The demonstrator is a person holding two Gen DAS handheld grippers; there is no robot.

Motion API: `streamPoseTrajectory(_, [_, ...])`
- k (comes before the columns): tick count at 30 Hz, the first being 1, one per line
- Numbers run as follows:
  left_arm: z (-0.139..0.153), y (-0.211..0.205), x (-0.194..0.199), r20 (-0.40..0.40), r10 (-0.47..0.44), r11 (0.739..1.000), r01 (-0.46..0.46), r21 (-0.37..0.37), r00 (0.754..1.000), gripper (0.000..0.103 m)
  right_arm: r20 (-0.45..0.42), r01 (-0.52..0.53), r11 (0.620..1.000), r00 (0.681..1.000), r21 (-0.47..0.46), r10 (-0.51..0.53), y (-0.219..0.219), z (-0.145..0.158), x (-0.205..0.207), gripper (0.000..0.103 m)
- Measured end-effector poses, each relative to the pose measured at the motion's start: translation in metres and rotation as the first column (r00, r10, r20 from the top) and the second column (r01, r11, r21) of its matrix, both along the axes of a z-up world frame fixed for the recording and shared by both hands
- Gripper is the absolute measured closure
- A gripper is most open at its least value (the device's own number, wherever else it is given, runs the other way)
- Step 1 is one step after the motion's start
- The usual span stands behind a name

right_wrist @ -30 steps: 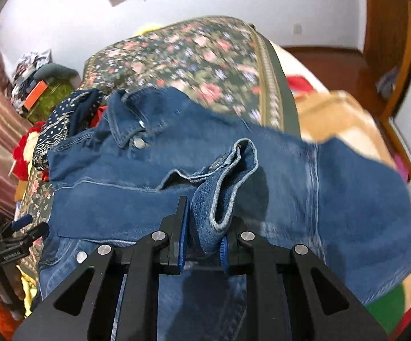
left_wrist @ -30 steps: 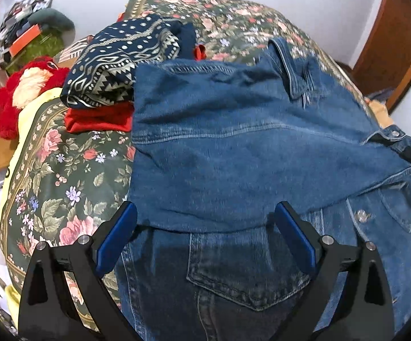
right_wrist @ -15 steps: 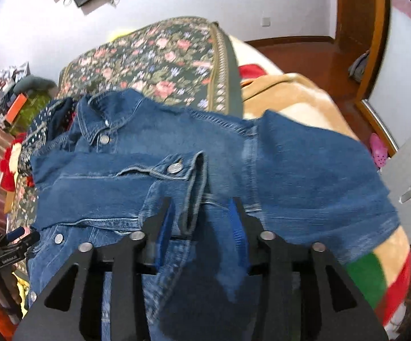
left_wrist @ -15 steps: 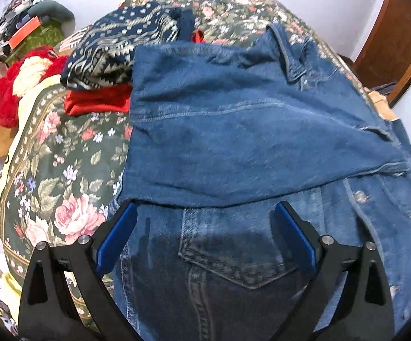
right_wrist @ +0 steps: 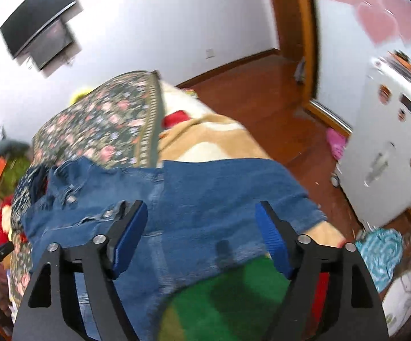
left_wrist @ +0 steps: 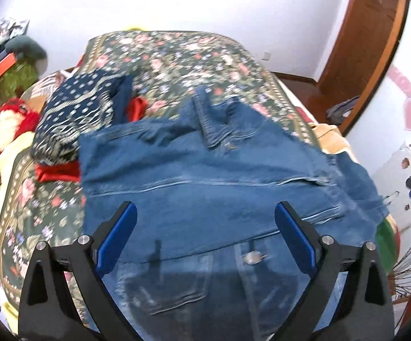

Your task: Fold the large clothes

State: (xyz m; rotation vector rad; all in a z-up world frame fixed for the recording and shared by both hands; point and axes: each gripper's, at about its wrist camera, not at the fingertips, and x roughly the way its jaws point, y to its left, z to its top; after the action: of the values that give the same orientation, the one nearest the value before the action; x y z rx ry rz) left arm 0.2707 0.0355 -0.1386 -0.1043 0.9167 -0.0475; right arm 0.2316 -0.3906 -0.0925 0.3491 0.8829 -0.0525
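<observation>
**Denim jacket spread on the bed, both claws empty**

On the floral bedspread (left_wrist: 159,56) I see the denim jacket (left_wrist: 205,176) lying flat, its collar (left_wrist: 208,122) toward the far end of the bed and one sleeve folded across the body. Through the left wrist camera my left gripper (left_wrist: 205,236) hangs just above the near part of the jacket with its blue pads spread wide, gripping nothing. A metal button (left_wrist: 252,257) shows between the fingers, close to a chest pocket.

Through the right wrist camera my right gripper (right_wrist: 201,241) is likewise spread wide and empty, above the jacket's right side, where the denim hangs over the edge of a tan, green and red blanket (right_wrist: 219,130). The buttoned cuff (right_wrist: 108,214) lies just beside my left-hand pad. This view is smeared by motion, so I think the cloth is clear of both pads, but I cannot be sure.

Beside the jacket's far left corner sits a navy patterned garment (left_wrist: 74,113) on top of a red one (left_wrist: 57,170). A red and white plush toy (left_wrist: 3,130) lies at the bed's left edge.
</observation>
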Motion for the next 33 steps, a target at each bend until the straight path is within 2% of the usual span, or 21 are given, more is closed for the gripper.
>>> streamPoseTrajectory(7, [-0.006, -0.043, 0.015, -0.027, -0.078, 0.997, 0.078, -0.004, 0.997, 0.005, -0.108, 0.109, 0.990, 0.989, 0.084, -0.100, -0.044, -0.040, -0.005, 0.026])
streamPoseTrajectory(13, [-0.020, -0.061, 0.019, -0.073, -0.106, 0.994, 0.106, 0.006, 0.992, 0.005, -0.220, 0.162, 0.956, 0.969, 0.244, -0.109, -0.068, -0.083, 0.009, 0.026])
streamPoseTrajectory(18, [-0.033, -0.053, 0.017, -0.116, -0.064, 0.998, 0.061, -0.024, 0.991, 0.005, -0.210, 0.167, 0.931, 0.972, 0.324, -0.101, -0.071, -0.099, 0.023, 0.024])
streamPoseTrajectory(23, [-0.044, -0.040, 0.012, -0.147, -0.006, 0.999, 0.001, -0.040, 0.989, 0.005, -0.198, 0.199, 0.919, 0.971, 0.342, -0.136, -0.076, -0.106, 0.039, 0.024])
streamPoseTrajectory(25, [-0.047, -0.035, 0.008, -0.155, 0.010, 0.999, -0.017, -0.045, 0.988, 0.005, -0.214, 0.209, 0.919, 0.967, 0.334, -0.142, -0.079, -0.109, 0.050, 0.028])
streamPoseTrajectory(30, [-0.047, -0.030, -0.001, -0.152, 0.016, 0.999, -0.022, -0.038, 0.988, 0.005, -0.253, 0.257, 0.921, 0.950, 0.293, -0.184, -0.086, -0.109, 0.062, 0.065])
streamPoseTrajectory(33, [-0.042, -0.027, -0.007, -0.132, 0.017, 1.000, -0.020, -0.020, 0.991, 0.005, -0.235, 0.268, 0.926, 0.949, 0.265, -0.208, -0.087, -0.101, 0.057, 0.083])
